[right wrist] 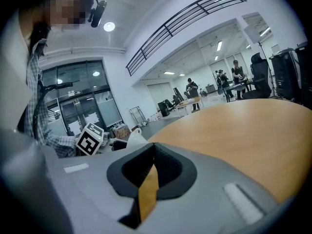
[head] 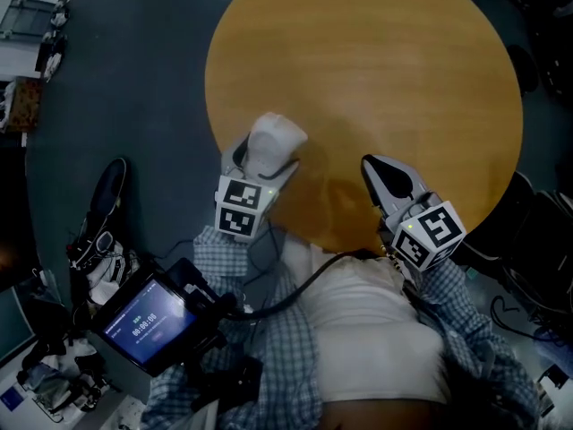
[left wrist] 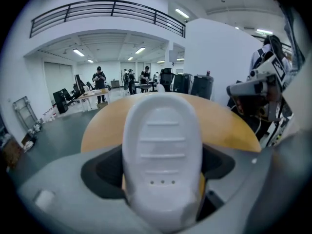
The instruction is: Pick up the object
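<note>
Left gripper [head: 264,161] pinches the white, rounded, ribbed plastic object [left wrist: 162,145] across its sides; it looks light, stiff and slick, so hold mid-body; right gripper [right wrist: 151,152] is pressed together, empty.

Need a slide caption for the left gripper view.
Left gripper shut on a white ribbed object, round wooden table behind.

The left gripper [head: 269,150] and right gripper [head: 376,170] are grey and black, each carrying a white cube [head: 242,206] with black square markers; a blue-checked shirt [head: 466,316] covers a white top [head: 376,334], crossed by a black cable [head: 295,292]
</note>
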The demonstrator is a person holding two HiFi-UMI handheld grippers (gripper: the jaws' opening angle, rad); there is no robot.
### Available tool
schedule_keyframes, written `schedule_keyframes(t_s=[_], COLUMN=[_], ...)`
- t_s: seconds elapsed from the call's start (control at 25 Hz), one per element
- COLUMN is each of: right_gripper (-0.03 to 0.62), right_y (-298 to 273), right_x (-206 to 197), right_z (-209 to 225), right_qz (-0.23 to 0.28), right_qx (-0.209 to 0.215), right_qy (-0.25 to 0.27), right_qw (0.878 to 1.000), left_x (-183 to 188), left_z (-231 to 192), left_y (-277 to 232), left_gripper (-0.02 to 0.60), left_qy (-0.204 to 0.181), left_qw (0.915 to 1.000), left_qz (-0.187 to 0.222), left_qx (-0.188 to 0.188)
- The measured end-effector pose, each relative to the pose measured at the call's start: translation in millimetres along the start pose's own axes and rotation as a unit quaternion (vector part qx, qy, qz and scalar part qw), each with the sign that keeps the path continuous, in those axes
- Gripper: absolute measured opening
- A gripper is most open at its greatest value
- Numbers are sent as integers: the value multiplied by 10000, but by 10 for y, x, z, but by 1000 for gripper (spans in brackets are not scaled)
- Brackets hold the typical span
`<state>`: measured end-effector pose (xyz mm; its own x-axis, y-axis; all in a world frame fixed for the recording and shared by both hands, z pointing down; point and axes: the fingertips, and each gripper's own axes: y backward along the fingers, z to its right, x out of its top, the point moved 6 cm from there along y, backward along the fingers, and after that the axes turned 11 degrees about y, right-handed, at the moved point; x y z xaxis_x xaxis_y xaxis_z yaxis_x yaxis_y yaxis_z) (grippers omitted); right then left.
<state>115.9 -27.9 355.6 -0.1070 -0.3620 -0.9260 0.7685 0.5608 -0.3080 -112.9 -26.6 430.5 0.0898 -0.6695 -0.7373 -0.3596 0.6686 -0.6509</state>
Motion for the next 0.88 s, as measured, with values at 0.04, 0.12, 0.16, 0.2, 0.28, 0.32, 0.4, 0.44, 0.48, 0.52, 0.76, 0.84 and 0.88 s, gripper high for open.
schedule_keyframes(t_s=[0.04,0.12,0.16,0.2,0.28,0.32,0.4,0.44,0.48,0.52,0.76,0.84,0.88], right_gripper=[6,6,6,6,6,6,6,6,6,6,6,6,6], right_y=[67,39,-25,-91,-148,-122,-10,36,55,51,-57,-57,-55], right_x=[-58,-111,-120,-128,-146,-147,-118,-97,-83,-79,-101,-102,-101], right_z=[-40,-75,-77,-76,-71,-68,-70,-81,-97,-118,-214,-224,-228], right_qz=[25,45,46,45,37,39,61,76,89,93,53,50,51], right_qx=[44,130,176,224,327,383,492,534,568,602,790,798,798], right_qy=[27,72,80,75,42,26,29,45,65,88,240,241,242], right_qw=[10000,9999,9998,9997,9995,9993,9988,9985,9983,9981,9966,9965,9965], left_x=[-93,-199,-223,-248,-313,-336,-354,-360,-374,-397,-510,-514,-514], left_z=[96,146,130,112,133,198,383,458,503,519,467,467,467], left_y=[80,168,188,204,248,286,392,445,486,512,556,563,564], left_gripper=[453,453,453,453,453,453,453,453,453,453,453,453,453], left_qy=[54,232,340,432,525,543,560,562,561,565,706,728,725], left_qw=[10000,9996,9992,9987,9980,9977,9972,9970,9968,9967,9954,9952,9952], left_qz=[52,157,206,244,288,308,366,398,419,425,443,462,464], left_qx=[35,91,110,134,211,250,324,356,380,397,464,469,469])
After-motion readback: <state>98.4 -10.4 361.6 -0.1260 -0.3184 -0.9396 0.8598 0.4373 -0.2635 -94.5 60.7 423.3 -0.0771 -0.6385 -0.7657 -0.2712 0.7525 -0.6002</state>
